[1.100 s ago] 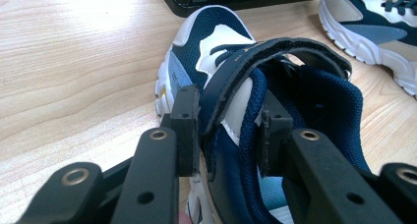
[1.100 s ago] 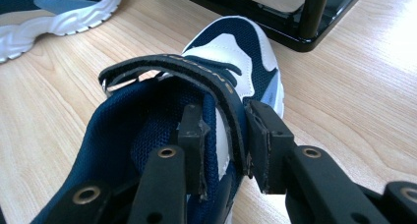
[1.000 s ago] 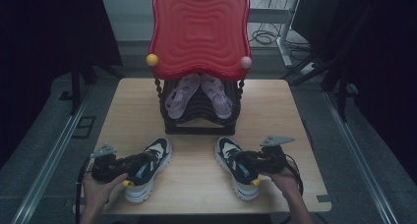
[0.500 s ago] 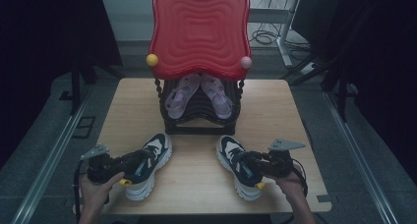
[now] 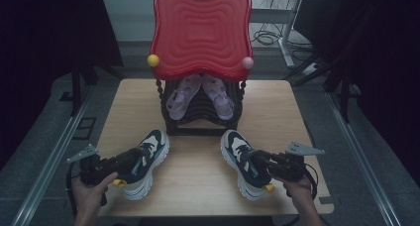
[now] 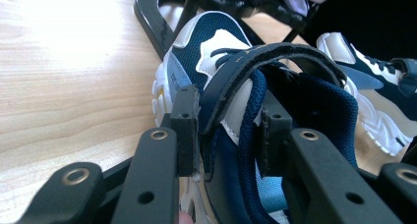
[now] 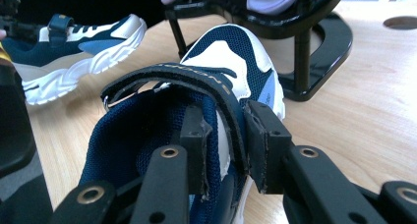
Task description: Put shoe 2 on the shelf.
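Two navy-and-white sneakers lie on the wooden table [image 5: 198,186], toes toward the rack. My left gripper [image 5: 130,160] comes in from the left onto the left sneaker [image 5: 151,149]. In the left gripper view its pads [image 6: 186,130] clamp the side wall and strap of that sneaker [image 6: 216,52], one jaw outside and one inside the opening. My right gripper [image 5: 258,161] reaches the right sneaker [image 5: 237,149] from the right. In the right gripper view its pads [image 7: 263,140] pinch the collar and strap of that sneaker [image 7: 231,52] the same way.
A black shoe rack [image 5: 200,122] stands at the table's back centre with purple sandals [image 5: 181,99] on it. A red wavy panel [image 5: 200,32] rises above it with a yellow ball [image 5: 153,60] and a pink ball [image 5: 247,63]. Bare wood lies between the sneakers.
The right gripper and its sneaker have shifted a little to the right. The left gripper has edged slightly left, and its sneaker has barely moved.
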Action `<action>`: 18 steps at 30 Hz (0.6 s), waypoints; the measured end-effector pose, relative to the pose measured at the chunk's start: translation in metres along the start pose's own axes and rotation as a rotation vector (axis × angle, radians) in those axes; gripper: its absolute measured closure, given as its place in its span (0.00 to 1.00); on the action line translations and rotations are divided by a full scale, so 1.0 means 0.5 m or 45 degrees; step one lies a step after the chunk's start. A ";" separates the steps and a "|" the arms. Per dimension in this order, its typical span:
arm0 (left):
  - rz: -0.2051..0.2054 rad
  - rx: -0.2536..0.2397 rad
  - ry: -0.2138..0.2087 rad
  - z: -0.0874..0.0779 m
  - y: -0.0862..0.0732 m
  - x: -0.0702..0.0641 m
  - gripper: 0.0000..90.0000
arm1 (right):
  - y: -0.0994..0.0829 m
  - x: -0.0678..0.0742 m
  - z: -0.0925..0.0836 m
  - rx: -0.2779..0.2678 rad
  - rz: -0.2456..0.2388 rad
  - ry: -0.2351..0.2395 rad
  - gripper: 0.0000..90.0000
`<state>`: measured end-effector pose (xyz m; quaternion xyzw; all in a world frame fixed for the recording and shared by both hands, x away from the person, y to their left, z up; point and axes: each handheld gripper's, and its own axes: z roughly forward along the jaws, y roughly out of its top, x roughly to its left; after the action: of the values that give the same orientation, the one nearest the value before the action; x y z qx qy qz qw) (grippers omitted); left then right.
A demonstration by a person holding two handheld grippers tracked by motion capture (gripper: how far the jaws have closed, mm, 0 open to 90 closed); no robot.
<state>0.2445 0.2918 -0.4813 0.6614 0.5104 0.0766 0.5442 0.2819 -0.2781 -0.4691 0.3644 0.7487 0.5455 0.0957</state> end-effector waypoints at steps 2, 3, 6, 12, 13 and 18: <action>-0.011 -0.021 -0.005 -0.006 0.001 0.001 0.75 | 0.000 -0.002 -0.008 -0.028 0.013 -0.004 0.79; -0.013 -0.026 -0.009 -0.009 0.002 0.002 0.75 | 0.001 -0.003 -0.012 -0.044 0.021 -0.006 0.79; -0.026 -0.055 -0.015 -0.024 0.004 0.004 0.75 | 0.001 -0.007 -0.025 -0.085 0.034 -0.010 0.79; -0.054 -0.115 -0.014 -0.042 0.010 0.011 0.76 | 0.003 -0.019 -0.045 -0.170 0.064 -0.009 0.79; -0.056 -0.124 -0.013 -0.044 0.011 0.012 0.76 | 0.003 -0.019 -0.045 -0.170 0.064 -0.009 0.79; -0.069 -0.173 0.016 -0.052 0.013 0.016 0.75 | 0.013 -0.024 -0.057 -0.220 0.091 -0.022 0.79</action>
<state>0.2349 0.3153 -0.4695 0.6082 0.5254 0.1004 0.5865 0.2781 -0.3063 -0.4557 0.3859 0.6846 0.6079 0.1136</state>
